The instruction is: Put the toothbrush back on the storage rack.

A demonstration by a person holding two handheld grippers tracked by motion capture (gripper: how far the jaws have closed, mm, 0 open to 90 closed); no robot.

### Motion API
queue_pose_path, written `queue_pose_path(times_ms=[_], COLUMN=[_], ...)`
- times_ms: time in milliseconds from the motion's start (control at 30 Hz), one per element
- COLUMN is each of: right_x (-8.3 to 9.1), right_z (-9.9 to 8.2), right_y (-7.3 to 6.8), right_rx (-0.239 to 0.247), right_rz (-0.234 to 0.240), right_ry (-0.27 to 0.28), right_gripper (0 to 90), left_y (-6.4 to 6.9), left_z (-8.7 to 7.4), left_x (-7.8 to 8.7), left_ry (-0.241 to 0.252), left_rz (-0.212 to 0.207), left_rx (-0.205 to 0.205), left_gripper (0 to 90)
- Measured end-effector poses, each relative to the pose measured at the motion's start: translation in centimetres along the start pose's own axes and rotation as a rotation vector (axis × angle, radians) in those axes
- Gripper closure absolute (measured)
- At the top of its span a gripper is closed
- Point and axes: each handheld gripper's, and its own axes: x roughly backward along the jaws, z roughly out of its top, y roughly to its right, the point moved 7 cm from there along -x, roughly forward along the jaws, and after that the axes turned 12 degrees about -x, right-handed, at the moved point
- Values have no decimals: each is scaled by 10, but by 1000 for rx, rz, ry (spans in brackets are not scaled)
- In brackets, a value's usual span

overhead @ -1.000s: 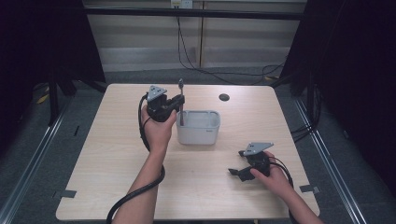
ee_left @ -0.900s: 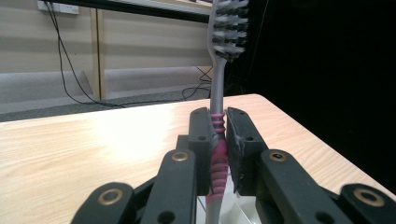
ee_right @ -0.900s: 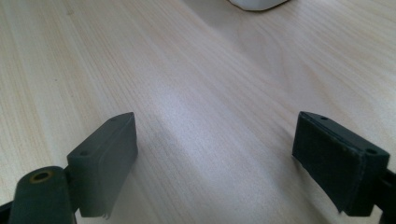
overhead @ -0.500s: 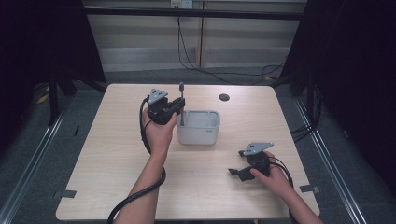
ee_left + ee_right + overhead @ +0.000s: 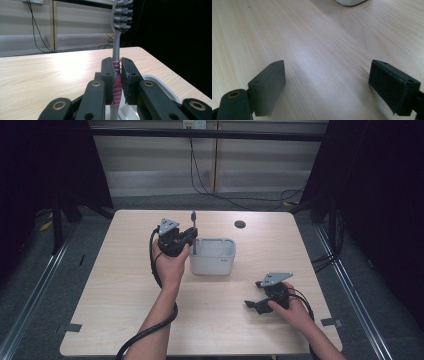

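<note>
A pale wood tabletop [image 5: 125, 310] is shown before a panelled back wall, with dark curtains at either side. At the left, the left claw [image 5: 189, 236] is seen closed on a toothbrush [image 5: 193, 232], which is held upright with its bristle head uppermost. In the left gripper view the toothbrush [image 5: 117, 65] is clamped between the two black jaws at its pink ribbed grip, the grey neck and bristles rising above them and the lower end of the handle passing below. Just beside and below the claw, at the tabletop's middle, a white container [image 5: 212, 256] is set; the handle's lower end appears to stand over or just inside its left edge, though contact cannot be told. The grasp is judged complete; lowering into the container and release are judged as left to do. At the right, the right claw [image 5: 252, 305] is rested on the tabletop, well apart from the container, its jaws spread wide and holding nothing.
</note>
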Motion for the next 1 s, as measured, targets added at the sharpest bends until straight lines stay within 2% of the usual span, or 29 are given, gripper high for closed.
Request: queue_pose_path(times_ms=[1000], right_x=[0], right_z=[0], right_y=[0], right_rx=[1], right_rz=[0], right_ry=[0], right_gripper=[136], left_y=[4], left_z=[-20], left_x=[-2], left_ry=[-21], left_rz=[9], left_rx=[4], left_gripper=[810])
